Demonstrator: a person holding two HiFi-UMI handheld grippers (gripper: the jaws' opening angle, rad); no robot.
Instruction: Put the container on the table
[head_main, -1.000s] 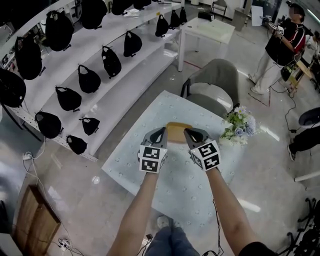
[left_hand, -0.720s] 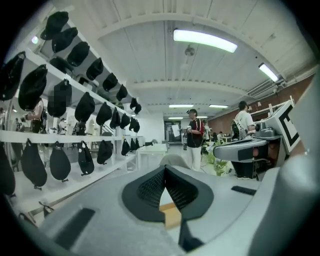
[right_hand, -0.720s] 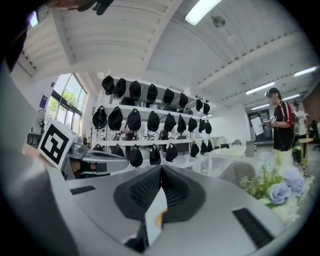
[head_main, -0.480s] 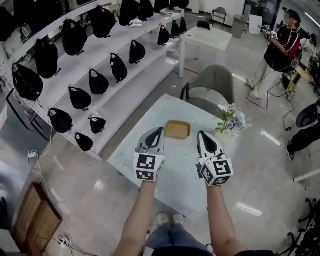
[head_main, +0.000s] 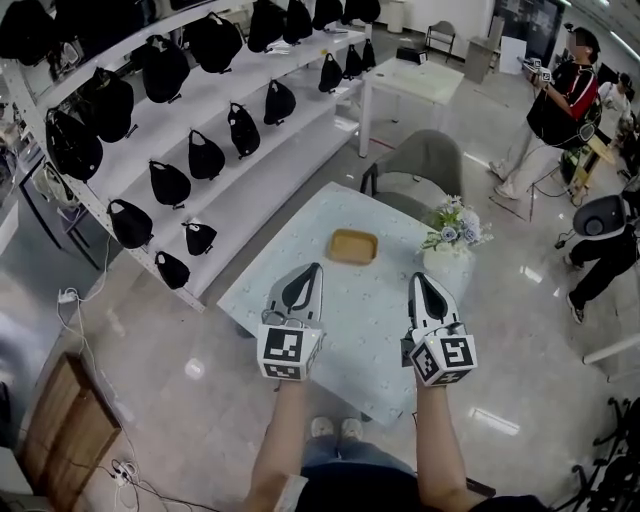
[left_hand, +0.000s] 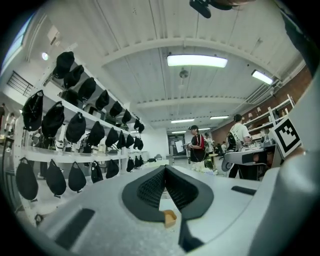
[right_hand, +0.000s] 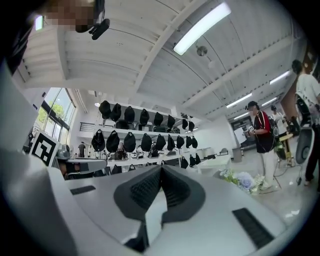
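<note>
Both grippers have pulled back from the container and come up toward the person. A second ago they flanked it, one at each side; now they are well apart from it, over the near part of the table. The left gripper (head_main: 312, 270) hangs over the table's near left part, and the right gripper (head_main: 420, 277) is over its near right part. The room has also shifted in the head view, so more of the near floor shows.

The left gripper's jaws are together with nothing between them, their tips meeting in the left gripper view (left_hand: 165, 170). The right gripper's jaws are likewise closed on nothing in the right gripper view (right_hand: 161, 168).

The container (head_main: 353, 246) sits alone on the pale table (head_main: 370, 330), toward its far side and near the middle of its width. It is a shallow tan tray, rectangular with rounded corners, lying flat with its open side up. In the left gripper view it shows small and low, below the closed tips (left_hand: 170, 218).

A bunch of flowers (head_main: 452, 226) stands on the table to the container's right, apart from it. A grey chair (head_main: 428, 160) is just beyond the table's far edge.
</note>
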